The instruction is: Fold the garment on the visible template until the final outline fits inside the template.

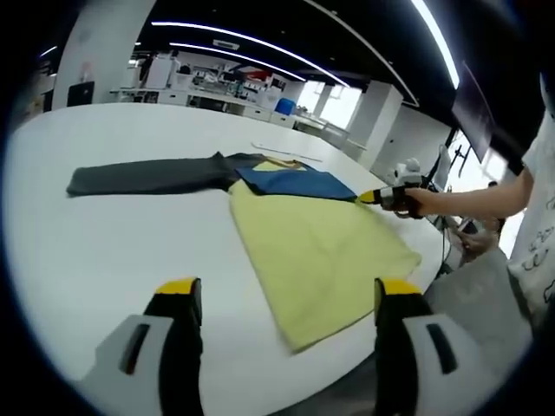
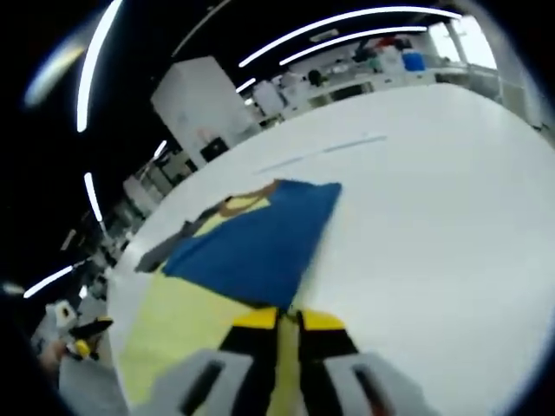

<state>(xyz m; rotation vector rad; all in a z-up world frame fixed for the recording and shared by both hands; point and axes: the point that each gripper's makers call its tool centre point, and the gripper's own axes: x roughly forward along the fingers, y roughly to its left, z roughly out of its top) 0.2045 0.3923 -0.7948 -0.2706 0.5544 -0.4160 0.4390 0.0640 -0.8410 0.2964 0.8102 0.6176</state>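
Note:
The garment (image 1: pixel 325 247) lies flat on the white table (image 1: pixel 104 251). It has a yellow body, a blue part (image 1: pixel 295 182) folded across its top, and a dark grey sleeve (image 1: pixel 147 178) stretched out to the left. My left gripper (image 1: pixel 288 290) hovers open above the table's near edge, short of the yellow hem, holding nothing. My right gripper (image 1: pixel 381 198), held by a person's hand, pinches the blue part's right end. In the right gripper view the right gripper (image 2: pixel 289 319) is shut on the fabric where the blue part (image 2: pixel 260 247) meets the yellow body (image 2: pixel 173 329).
Thin faint lines (image 1: pixel 286 150) mark the table beyond the garment, and the same lines (image 2: pixel 334 149) cross the right gripper view. The person's arm (image 1: pixel 473 201) reaches in from the right. Desks and shelves (image 1: pixel 217 82) stand far behind. The table edge (image 1: pixel 408 303) runs close to the yellow hem.

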